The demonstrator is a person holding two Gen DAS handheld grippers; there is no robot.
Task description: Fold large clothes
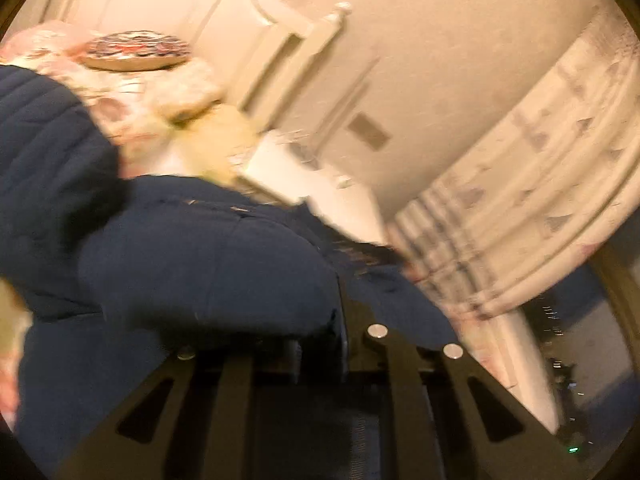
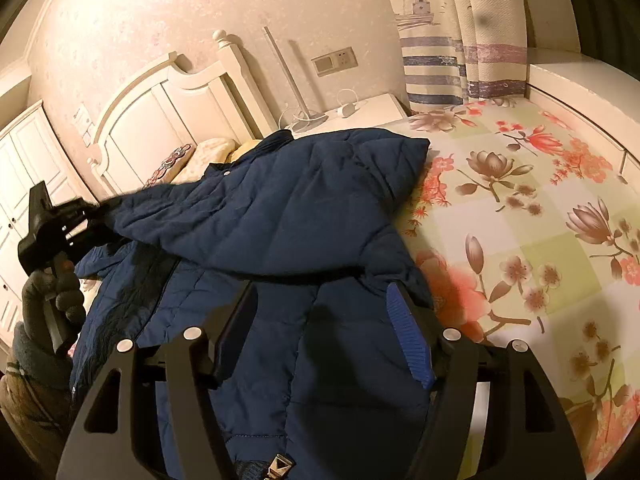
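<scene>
A navy quilted jacket (image 2: 280, 208) lies on the flowered bed sheet (image 2: 520, 208). Its sleeve is drawn across the body toward the left. My left gripper (image 2: 86, 220), held in a gloved hand, is shut on the sleeve's end at the left of the right wrist view. In the blurred left wrist view the left gripper (image 1: 340, 340) has its jaws pinched on navy cloth (image 1: 208, 264). My right gripper (image 2: 324, 320) is open above the jacket's lower part, its jaws wide apart with only cloth beneath them.
A white headboard (image 2: 168, 108) and pillows (image 2: 208, 152) stand at the bed's far end. A white nightstand (image 2: 360, 112) with a lamp pole stands beside striped curtains (image 2: 460, 52). A white wardrobe (image 2: 24, 168) is at the left. Bare flowered sheet lies right of the jacket.
</scene>
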